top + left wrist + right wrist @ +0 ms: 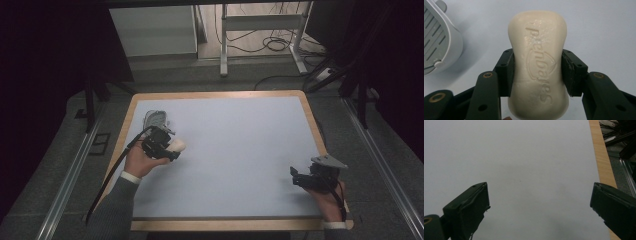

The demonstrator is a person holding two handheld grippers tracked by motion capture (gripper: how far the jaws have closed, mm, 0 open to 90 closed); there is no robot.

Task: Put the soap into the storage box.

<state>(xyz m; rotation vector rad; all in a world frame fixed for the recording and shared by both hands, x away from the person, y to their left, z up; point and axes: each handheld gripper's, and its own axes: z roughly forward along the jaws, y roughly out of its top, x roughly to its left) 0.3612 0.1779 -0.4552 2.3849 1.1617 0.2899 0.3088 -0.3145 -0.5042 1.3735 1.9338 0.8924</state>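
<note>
1. Overall, the table [240, 150] carries a pale mat inside a wooden rim; the work sits near its left edge, about halfway between near and far edges.
2. Soap dish [155, 119]: a grey slotted tray, lying just beyond the left gripper [167, 147] toward the far-left corner. In the left gripper view the dish [439, 42] lies to the upper left of the jaws, near the soap but apart from it.
3. Soap [539, 65]: a cream bar, lifted clear of the mat and clamped across its narrow waist. Its long axis runs straight out along the jaws, so its free end points ahead while the dish lies off to the side. Judgement: the coming move turns on swinging that end left over the dish.
4. Left gripper: jaws closed firmly on the soap, pads pressing both long sides; hand low, pointing right and away.
5. Right gripper [300, 178]: near the right edge, well apart from the dish; jaws stand wide and hold nothing, over bare mat. The left hand is plainly nearer.
</note>
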